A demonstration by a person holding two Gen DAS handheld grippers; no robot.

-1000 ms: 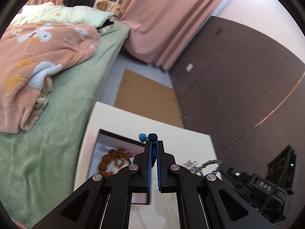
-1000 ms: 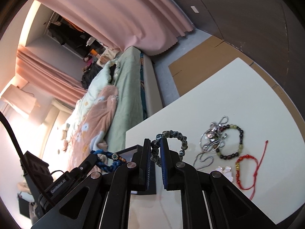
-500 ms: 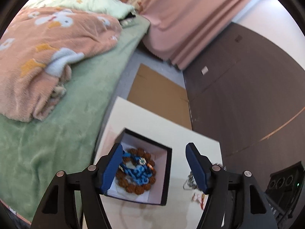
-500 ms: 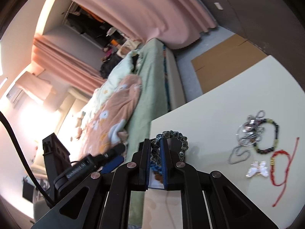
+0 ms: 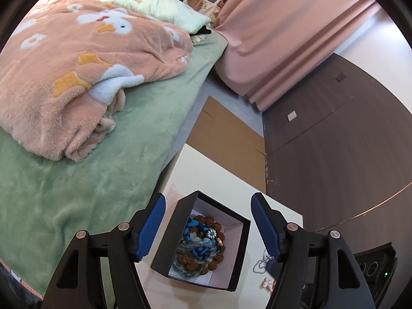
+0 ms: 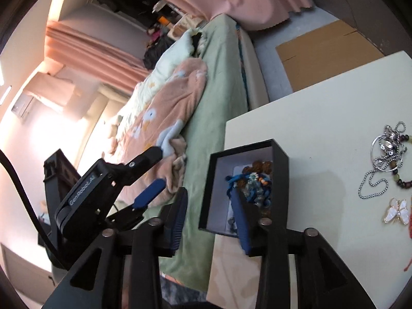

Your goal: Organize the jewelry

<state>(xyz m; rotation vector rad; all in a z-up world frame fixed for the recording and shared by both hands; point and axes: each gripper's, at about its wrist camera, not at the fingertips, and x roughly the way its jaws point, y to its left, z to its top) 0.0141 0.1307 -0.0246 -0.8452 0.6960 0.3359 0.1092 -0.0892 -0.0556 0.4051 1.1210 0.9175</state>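
A black open jewelry box (image 5: 239,255) sits on the white table (image 5: 221,182) near its edge by the bed. Inside lie a brown bead bracelet (image 5: 213,225), a blue braided bracelet (image 5: 203,249) and a dark bead bracelet (image 6: 231,222). My left gripper (image 5: 208,219) is open and empty above the box. My right gripper (image 6: 209,215) is open and empty over the box (image 6: 280,180). Loose on the table to the right lie a silver chain necklace (image 6: 381,164), a dark bead bracelet (image 6: 400,182), a white butterfly piece (image 6: 396,213) and a red cord bracelet (image 6: 409,221).
A bed with a green sheet (image 5: 77,185) and a pink blanket (image 5: 77,72) runs along the table's left side. Flat cardboard (image 5: 226,128) lies on the floor beyond the table. A dark wood wall (image 5: 334,154) and pink curtain (image 5: 278,38) stand behind.
My right gripper moved over the box and opened, dropping the dark bead bracelet into it. My left gripper opened, left the blue bracelet in the box and drew back.
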